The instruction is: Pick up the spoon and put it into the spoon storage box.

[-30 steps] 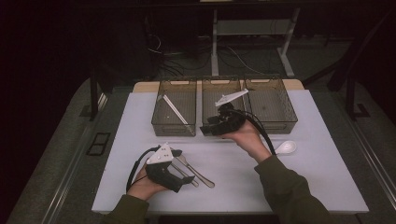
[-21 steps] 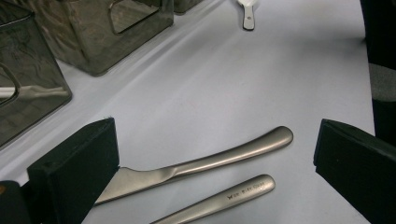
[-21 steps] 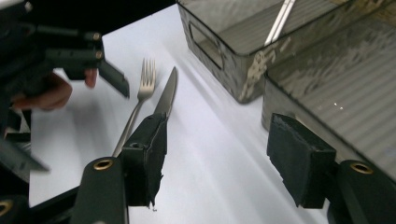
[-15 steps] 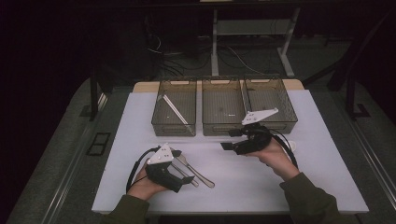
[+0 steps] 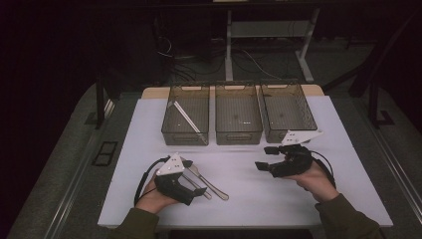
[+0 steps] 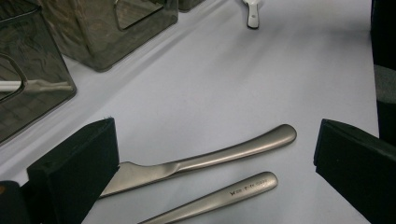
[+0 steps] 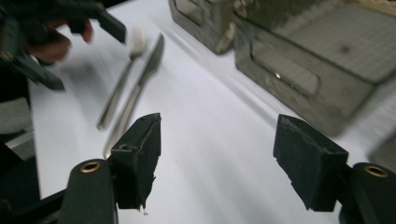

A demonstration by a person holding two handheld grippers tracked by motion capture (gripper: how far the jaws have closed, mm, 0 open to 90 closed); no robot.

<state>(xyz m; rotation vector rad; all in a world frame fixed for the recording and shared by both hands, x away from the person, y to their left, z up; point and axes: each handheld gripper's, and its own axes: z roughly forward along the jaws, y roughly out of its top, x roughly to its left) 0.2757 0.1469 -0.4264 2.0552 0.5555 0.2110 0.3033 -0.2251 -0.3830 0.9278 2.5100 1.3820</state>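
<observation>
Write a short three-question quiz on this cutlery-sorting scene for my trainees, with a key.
1. True or false: the jaws of the right claw stand apart with nothing between them.
2. How many bins stand in a row at the far side of the table? A. two B. three C. four
3. Fill in: in its own view, the knife and the fork lie on the table between the jaws of the ___ claw.

Key: 1. true; 2. B; 3. left, as the left claw rests open over both pieces.
</observation>
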